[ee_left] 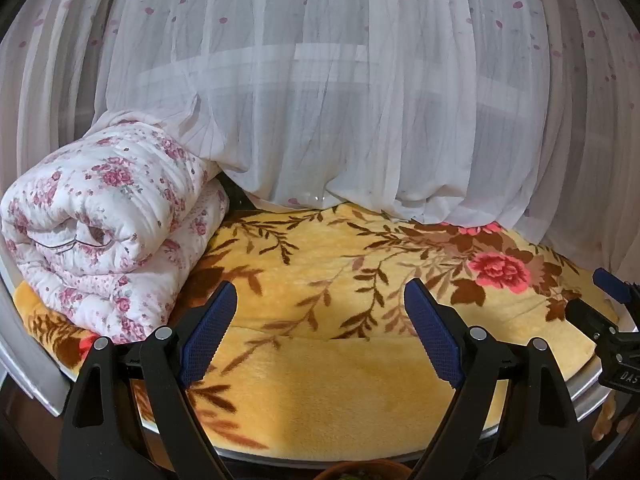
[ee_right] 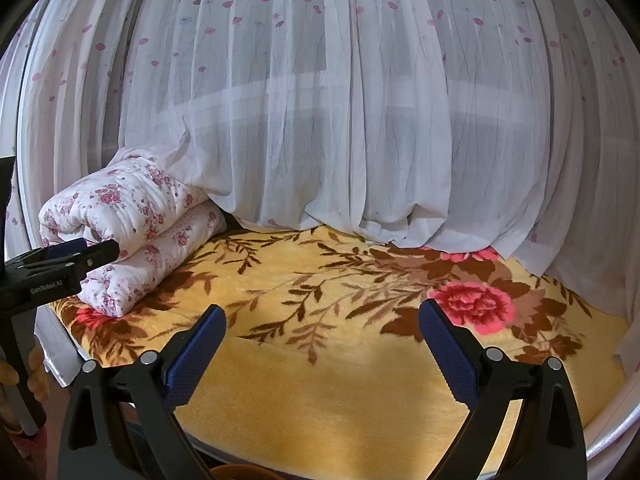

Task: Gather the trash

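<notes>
Above the yellow floral blanket (ee_left: 340, 380), the left gripper (ee_left: 320, 332) hovers with jaws spread wide, holding nothing; a rolled quilt (ee_left: 108, 236) lies left, its long axis running back toward the curtain (ee_left: 340, 100). From the right wrist view, the right gripper (ee_right: 322, 354) is likewise wide apart and empty, and no trash shows in either view.

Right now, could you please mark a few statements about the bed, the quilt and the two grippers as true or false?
1. The left gripper is open and holds nothing. True.
2. The right gripper is shut on a wrapper. False: its jaws stand apart and hold nothing.
3. A folded floral quilt lies at the left end of the yellow blanket. True.
4. The curtain hangs clear above the blanket. False: its hem bunches on the blanket's far edge.
5. Crumpled paper lies on the blanket between the left gripper's jaws. False: only bare blanket shows there.
</notes>
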A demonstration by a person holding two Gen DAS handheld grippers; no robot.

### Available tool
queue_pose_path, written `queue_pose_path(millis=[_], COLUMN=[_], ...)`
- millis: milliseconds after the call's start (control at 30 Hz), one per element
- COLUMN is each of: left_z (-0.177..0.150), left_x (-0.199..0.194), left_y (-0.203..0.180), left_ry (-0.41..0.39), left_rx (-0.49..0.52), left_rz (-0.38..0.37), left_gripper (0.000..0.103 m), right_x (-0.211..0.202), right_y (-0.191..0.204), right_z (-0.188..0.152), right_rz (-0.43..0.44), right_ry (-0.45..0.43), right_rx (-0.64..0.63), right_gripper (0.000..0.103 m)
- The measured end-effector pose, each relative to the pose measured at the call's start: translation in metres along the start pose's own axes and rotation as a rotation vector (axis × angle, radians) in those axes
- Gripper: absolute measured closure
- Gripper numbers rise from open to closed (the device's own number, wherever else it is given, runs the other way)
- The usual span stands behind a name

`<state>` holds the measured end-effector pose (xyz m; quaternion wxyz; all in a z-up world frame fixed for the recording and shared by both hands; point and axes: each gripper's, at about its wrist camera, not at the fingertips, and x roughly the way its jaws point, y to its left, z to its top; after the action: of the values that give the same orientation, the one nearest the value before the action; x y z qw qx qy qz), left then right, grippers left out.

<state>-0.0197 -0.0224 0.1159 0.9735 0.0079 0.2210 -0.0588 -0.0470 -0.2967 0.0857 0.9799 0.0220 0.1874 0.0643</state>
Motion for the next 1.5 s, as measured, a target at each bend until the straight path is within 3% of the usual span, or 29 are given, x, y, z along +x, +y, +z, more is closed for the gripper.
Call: queue_pose_path(millis=[1500], left_z=[-0.0008], left_x=[0.0018], left_y=[0.0003], left_ry=[-0.005], left_rx=[-0.002], left_rz=[-0.001], left_gripper=[0.02], right_x=[0.0012], right_y=[-0.0084], right_z=[-0.0011], right_rz=[-0.002], right_ry=[0.002], right_rx=[0.006], right_gripper=[0.008])
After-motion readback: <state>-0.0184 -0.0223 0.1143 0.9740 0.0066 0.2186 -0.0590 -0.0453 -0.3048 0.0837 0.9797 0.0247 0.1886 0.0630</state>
